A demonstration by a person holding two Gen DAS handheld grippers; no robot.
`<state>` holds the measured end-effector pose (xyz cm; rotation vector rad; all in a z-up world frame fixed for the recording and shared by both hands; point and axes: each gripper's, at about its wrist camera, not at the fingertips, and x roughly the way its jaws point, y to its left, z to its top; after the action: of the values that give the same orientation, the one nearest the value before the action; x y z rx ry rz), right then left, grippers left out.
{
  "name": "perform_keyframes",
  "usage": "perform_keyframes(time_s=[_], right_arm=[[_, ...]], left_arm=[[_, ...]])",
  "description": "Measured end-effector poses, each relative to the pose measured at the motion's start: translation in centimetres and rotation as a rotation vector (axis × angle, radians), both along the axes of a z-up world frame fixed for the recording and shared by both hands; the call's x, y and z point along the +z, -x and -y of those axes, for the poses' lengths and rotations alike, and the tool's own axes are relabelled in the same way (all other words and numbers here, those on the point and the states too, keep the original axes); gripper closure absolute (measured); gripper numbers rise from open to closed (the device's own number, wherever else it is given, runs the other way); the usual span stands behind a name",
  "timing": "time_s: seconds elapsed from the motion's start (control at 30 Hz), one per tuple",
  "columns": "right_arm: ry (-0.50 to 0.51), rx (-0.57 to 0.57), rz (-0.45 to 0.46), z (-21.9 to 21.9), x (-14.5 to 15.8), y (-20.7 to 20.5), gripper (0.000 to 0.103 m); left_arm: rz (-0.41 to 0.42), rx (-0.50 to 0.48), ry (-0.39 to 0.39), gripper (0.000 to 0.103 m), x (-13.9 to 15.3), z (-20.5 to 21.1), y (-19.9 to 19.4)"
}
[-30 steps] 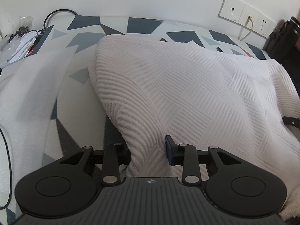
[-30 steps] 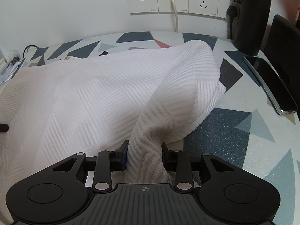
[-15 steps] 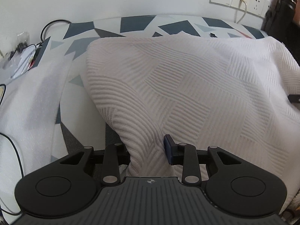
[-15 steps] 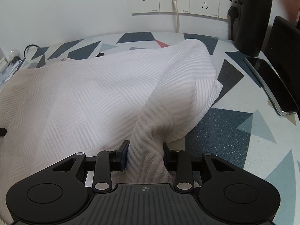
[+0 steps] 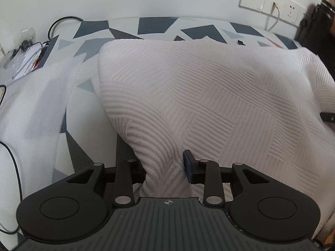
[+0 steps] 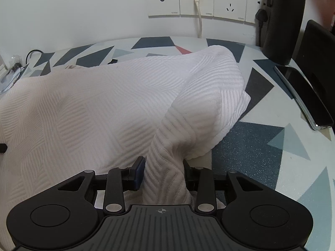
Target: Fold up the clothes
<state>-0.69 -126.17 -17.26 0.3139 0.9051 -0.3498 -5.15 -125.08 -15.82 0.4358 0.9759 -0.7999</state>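
White ribbed knit garment (image 5: 209,96), blocky woven pattern, fills mid-frame, draped over a table (image 6: 251,152) with grey-blue triangles. Left gripper (image 5: 165,167) pinches a bunched corner at lower centre; right gripper (image 6: 164,171) clamps another bunch, lower centre of its view. Far pad of each hidden by cloth. Black phone (image 6: 303,96) cut by right edge. Against the earlier left view, the wall sockets sit further right; grips unchanged.

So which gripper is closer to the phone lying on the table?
Right. The right gripper, clamped on the white garment, has the phone just off to its right; the left gripper holds the garment's far end, phone out of view.
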Motion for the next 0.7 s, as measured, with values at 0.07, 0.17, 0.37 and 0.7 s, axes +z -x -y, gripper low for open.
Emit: perform_keyframes(time_s=[0.07,0.17,0.37,0.7], right_arm=[[0.005,-0.012,0.011,-0.2,-0.1,0.1,0.07],[0.011,-0.031,0.023,-0.4,-0.2,0.3,0.07],[0.007,-0.051,0.015,-0.4,-0.1,0.0,0.07],[-0.002,-0.026,0.002,-1.4,0.2,-0.8,0.07]], left_arm=[[-0.002,-0.011,-0.018,0.07,0.1,0.3,-0.1],[-0.017,-0.012,-0.018,0.071,0.1,0.4,-0.3],[-0.064,0.006,0.008,0.071,0.0,0.3,-0.7],[-0.083,-0.003,0.049,0.071,-0.3,1.3,1.1]])
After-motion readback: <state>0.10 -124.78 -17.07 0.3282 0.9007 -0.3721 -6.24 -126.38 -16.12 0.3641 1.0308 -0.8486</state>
